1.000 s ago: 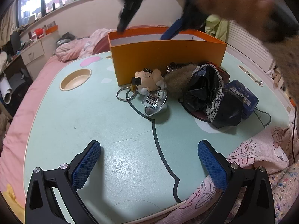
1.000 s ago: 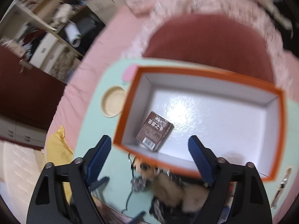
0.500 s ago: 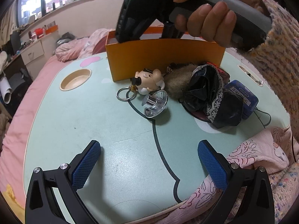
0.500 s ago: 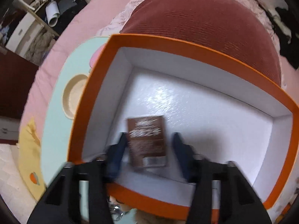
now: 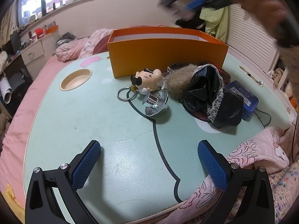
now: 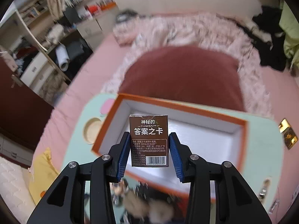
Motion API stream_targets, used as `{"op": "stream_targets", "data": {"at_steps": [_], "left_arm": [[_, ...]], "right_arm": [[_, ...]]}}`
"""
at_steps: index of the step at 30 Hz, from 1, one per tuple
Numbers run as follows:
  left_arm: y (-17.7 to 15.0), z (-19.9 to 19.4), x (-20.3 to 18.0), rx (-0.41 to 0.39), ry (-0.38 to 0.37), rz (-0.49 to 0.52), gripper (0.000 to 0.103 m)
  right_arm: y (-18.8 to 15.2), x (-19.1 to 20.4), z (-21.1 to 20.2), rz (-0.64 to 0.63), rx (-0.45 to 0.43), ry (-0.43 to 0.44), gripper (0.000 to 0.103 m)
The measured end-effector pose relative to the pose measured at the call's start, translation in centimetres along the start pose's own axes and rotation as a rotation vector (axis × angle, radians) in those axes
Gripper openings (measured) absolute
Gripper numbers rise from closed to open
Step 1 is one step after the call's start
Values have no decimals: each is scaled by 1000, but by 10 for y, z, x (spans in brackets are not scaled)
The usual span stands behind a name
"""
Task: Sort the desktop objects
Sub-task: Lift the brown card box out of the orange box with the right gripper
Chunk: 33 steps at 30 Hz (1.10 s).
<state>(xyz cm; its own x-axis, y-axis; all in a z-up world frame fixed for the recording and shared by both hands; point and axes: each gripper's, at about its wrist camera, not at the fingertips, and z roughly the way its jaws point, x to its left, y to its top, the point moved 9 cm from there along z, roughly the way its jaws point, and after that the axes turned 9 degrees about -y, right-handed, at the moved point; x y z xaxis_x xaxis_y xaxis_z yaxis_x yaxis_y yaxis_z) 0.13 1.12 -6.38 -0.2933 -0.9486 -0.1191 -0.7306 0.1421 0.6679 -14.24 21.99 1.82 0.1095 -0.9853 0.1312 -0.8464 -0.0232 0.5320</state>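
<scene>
The orange box [image 6: 179,110] looks emptied, a brown card pack [image 6: 149,140] being pinched above it by the right gripper [image 6: 149,153], while the keychain toy [image 5: 149,80], metal cup [image 5: 156,102] and black pouch [image 5: 211,95] are left unsorted ahead of the spread, empty left gripper [image 5: 147,166].

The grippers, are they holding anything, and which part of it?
The right gripper holds a small brown card box, pinched by its two long side edges near the bottom. The left gripper is open and holds nothing.

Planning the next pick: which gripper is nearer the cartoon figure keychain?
Left. The left gripper hovers open over the table's near edge, facing the keychain. The right gripper is raised above the orange box, shut on a brown card pack.
</scene>
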Motion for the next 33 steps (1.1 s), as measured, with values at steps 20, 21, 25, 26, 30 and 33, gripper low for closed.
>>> {"op": "stream_targets", "data": {"at_steps": [20, 21, 25, 26, 30, 33], "left_arm": [[-1, 0, 0, -1, -2, 2, 103], [-1, 0, 0, -1, -2, 2, 103], [-1, 0, 0, -1, -2, 2, 103], [-1, 0, 0, -1, -2, 2, 103], [-1, 0, 1, -1, -3, 2, 103], [-2, 0, 1, -1, -3, 2, 103]], "right_arm": [[-113, -47, 42, 0, 42, -155, 47], [-108, -47, 40, 6, 15, -161, 54], [-98, -54, 23, 52, -74, -223, 64], [-98, -52, 18, 60, -81, -215, 64], [-93, -33, 7, 59, -74, -174, 64], [-80, -14, 7, 22, -84, -203, 64]]}}
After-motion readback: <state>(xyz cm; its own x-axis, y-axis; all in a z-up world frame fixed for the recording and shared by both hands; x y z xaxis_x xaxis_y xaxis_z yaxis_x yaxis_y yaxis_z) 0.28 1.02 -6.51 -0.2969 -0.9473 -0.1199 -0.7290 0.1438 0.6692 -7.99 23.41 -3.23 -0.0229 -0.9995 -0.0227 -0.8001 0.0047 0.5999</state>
